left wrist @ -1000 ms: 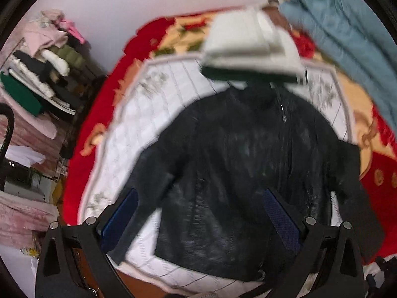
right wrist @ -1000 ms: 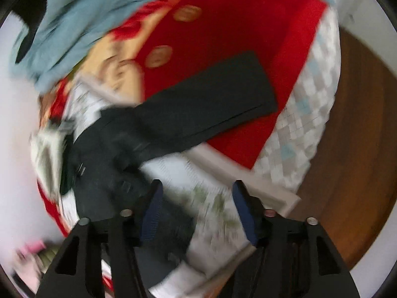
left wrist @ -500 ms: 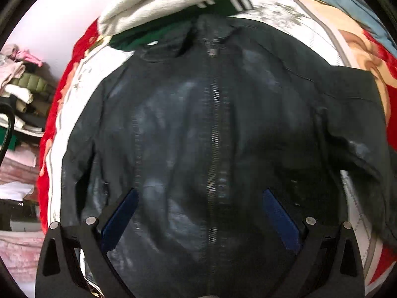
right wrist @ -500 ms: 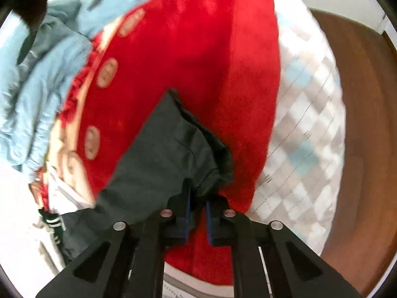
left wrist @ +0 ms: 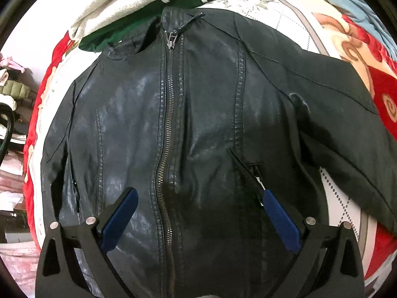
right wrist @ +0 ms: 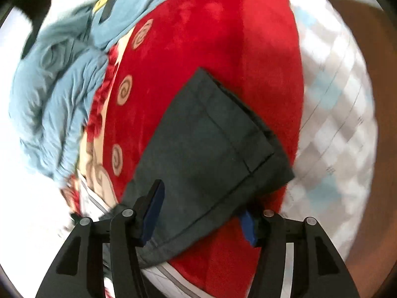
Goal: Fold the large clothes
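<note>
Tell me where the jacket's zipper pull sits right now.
Left wrist view, top centre: the zipper pull hangs just under the jacket collar, beside the green garment.

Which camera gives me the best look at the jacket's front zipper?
The left wrist view: the zipper runs down the middle of the black jacket, its pull near the collar. The right wrist view shows only a sleeve cuff on the red blanket.

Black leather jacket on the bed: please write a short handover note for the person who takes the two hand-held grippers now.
Left hand-held gripper: open, low over the front of the black leather jacket, holding nothing.
Right hand-held gripper: jaws have just been opening; they straddle the jacket's dark sleeve cuff without pressing it.
Jacket lies zipped, front up, on the red patterned blanket, its collar beside a white and green folded garment.
Done: jacket spread out. Left: no fold is made yet, sleeves and body.
</note>
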`<action>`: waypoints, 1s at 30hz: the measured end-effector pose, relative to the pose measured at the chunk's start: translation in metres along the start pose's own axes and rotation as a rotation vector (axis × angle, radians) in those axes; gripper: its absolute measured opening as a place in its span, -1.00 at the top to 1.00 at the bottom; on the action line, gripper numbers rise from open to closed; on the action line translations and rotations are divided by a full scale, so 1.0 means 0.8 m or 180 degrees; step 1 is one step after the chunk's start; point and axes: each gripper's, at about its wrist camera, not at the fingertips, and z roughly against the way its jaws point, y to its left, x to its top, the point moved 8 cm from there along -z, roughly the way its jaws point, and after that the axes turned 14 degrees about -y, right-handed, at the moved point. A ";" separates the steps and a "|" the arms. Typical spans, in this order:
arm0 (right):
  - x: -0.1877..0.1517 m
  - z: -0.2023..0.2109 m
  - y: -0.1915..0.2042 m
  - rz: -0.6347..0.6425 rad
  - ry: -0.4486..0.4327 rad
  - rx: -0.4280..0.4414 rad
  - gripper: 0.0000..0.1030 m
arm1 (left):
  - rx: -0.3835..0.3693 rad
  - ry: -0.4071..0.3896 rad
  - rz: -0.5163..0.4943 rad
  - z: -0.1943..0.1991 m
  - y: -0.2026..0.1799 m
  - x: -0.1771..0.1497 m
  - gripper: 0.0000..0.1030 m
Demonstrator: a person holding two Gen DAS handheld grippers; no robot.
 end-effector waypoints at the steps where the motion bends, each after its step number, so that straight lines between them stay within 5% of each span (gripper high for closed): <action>1: 0.000 -0.005 -0.001 -0.0098 -0.0049 0.0126 -0.13 | 0.0005 0.0001 -0.0008 -0.002 0.001 -0.002 -0.99; 5: -0.001 -0.027 0.021 -0.0230 -0.0172 0.0355 -0.06 | 0.0064 0.0019 0.0034 -0.015 0.012 -0.006 -0.99; 7: -0.007 -0.036 0.041 -0.0084 -0.0135 0.0406 0.68 | 0.0093 0.0024 0.0119 -0.022 0.020 -0.005 -0.99; 8: -0.010 -0.040 0.050 0.0011 -0.0071 0.0380 0.83 | 0.0103 0.0033 0.0157 -0.025 0.025 -0.004 -0.99; 12: -0.023 -0.034 0.120 0.0327 -0.0109 0.0468 0.89 | 0.0138 0.0029 0.0340 -0.032 0.052 0.006 -0.99; 18: -0.062 0.045 0.266 0.0612 -0.0063 0.1080 0.89 | 0.0287 -0.0105 0.0699 -0.014 0.132 0.027 -0.99; 23: -0.162 0.101 0.384 0.1164 0.0249 0.1497 0.89 | 0.0480 -0.0100 0.1218 0.003 0.221 0.019 -0.99; 30: -0.415 0.113 0.482 0.2106 0.1031 0.1773 0.89 | 0.0831 0.0014 0.1785 0.004 0.342 -0.030 -0.99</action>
